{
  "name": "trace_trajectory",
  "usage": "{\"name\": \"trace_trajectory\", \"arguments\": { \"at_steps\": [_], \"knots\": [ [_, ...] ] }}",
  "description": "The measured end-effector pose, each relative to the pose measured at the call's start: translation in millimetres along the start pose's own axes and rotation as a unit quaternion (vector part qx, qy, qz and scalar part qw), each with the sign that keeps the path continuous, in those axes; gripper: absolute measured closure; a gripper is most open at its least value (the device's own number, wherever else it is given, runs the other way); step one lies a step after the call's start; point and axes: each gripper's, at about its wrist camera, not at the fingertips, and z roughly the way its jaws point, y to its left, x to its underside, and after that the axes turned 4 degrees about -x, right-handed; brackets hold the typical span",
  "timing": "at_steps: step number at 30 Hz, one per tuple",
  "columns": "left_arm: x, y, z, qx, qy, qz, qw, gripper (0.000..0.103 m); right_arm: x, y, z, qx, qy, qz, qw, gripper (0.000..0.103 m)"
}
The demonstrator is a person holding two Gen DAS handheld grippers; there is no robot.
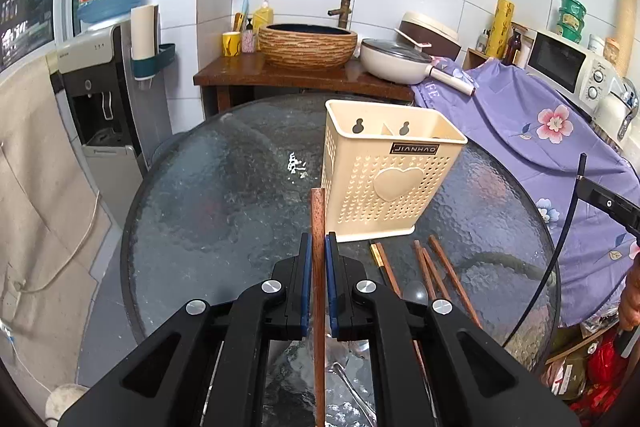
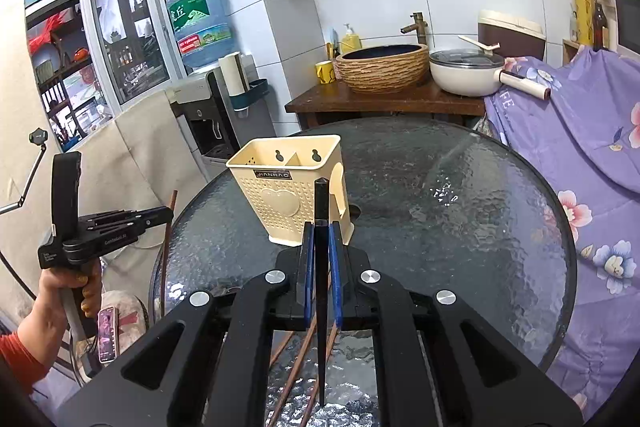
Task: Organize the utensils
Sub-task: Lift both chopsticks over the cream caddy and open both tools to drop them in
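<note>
With the left claw point(image 1: 319, 251) clamped on a brown wooden chopstick point(image 1: 318, 227) and the right claw point(image 2: 321, 239) on a black chopstick point(image 2: 321, 211), each should be upended tip-down over the cream perforated plastic holder point(image 1: 384, 179) near the round glass worktop's point(image 1: 224, 187) far edge.

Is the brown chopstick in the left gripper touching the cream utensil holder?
Cannot tell. In the left wrist view the brown chopstick overlaps the cream utensil holder edge; no gap visible.

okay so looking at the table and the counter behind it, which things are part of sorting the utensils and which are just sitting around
Part of the job:
- brown wooden chopstick in the left gripper
- black chopstick in the right gripper
- cream perforated plastic utensil holder
- loose wooden chopsticks on the glass table

Just lying about:
- white lidded pan
- woven-look basin
- white microwave
</note>
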Motion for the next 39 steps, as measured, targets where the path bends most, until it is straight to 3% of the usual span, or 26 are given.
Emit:
{"name": "trace_trajectory", "arguments": {
  "at_steps": [14, 26, 33, 39],
  "knots": [
    [-22.6, 0.7, -26.3, 0.004, -0.040, -0.003, 0.9992, 0.096, -20.0, 8.1, -10.3, -0.004, -0.015, -0.020, 1.000, 0.095],
    [-58.3, -2.3, -44.9, 0.032, -0.062, -0.018, 0.9974, 0.097, -50.3, 19.8, -4.3, -0.018, -0.012, -0.028, 0.999, 0.095],
    [-91.7, -12.2, -61.6, 0.033, -0.089, -0.012, 0.9954, 0.097, -84.3, 29.0, -3.7, -0.026, -0.020, -0.031, 0.999, 0.095],
    [-146.9, -20.7, -89.6, 0.042, -0.125, -0.021, 0.9910, 0.097, -145.8, 34.5, -7.8, -0.033, -0.045, -0.013, 0.998, 0.095]
  ]
}}
